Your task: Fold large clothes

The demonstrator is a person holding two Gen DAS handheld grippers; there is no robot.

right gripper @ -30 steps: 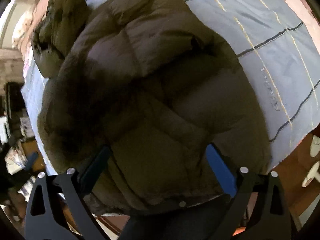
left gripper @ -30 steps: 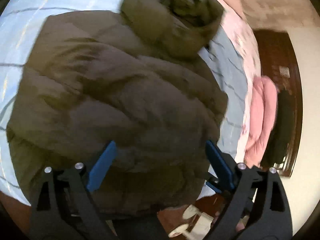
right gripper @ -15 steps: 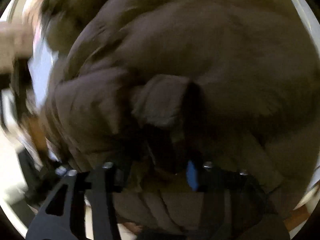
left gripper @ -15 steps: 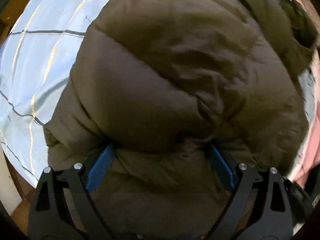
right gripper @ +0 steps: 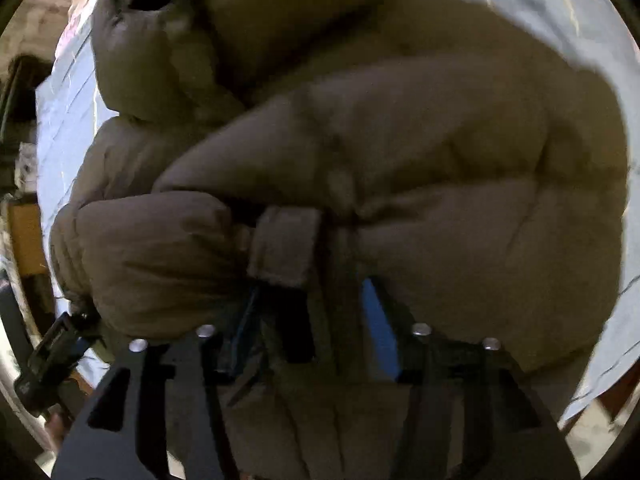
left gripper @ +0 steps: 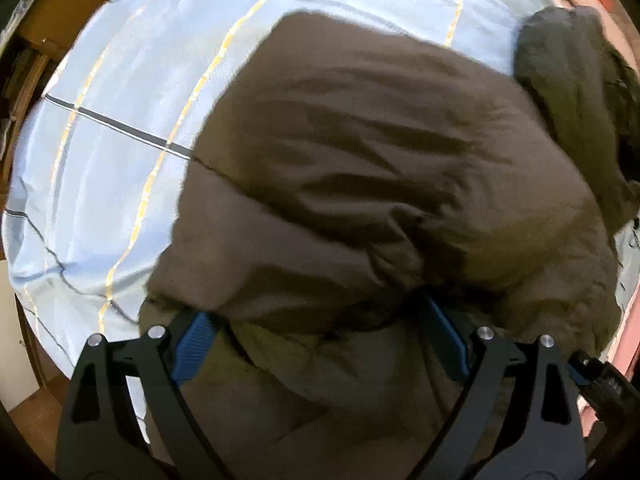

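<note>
A bulky olive-brown puffer jacket [left gripper: 380, 168] lies on a light blue bed sheet [left gripper: 120, 92] and fills both views. Its hood [left gripper: 576, 88] sits at the far right in the left wrist view. My left gripper [left gripper: 320, 332] is open, its blue pads wide apart around the jacket's near edge, with fabric bulging between them. In the right wrist view the jacket [right gripper: 440, 160] has a cuff tab [right gripper: 286, 244] hanging just ahead of my right gripper [right gripper: 312, 312]. The right jaws stand partly closed with jacket fabric bunched between them.
The sheet [right gripper: 560, 8] has grey and yellow stripes. The bed's edge and wooden floor [left gripper: 24, 400] show at lower left. Pink bedding [left gripper: 624, 340] lies at the right rim. Dark furniture [right gripper: 16, 120] stands beyond the bed on the left in the right wrist view.
Both grippers moved in close over the jacket. The right jaws narrowed from wide open onto the fabric near the cuff tab. The left view swung so the hood now sits far right.
</note>
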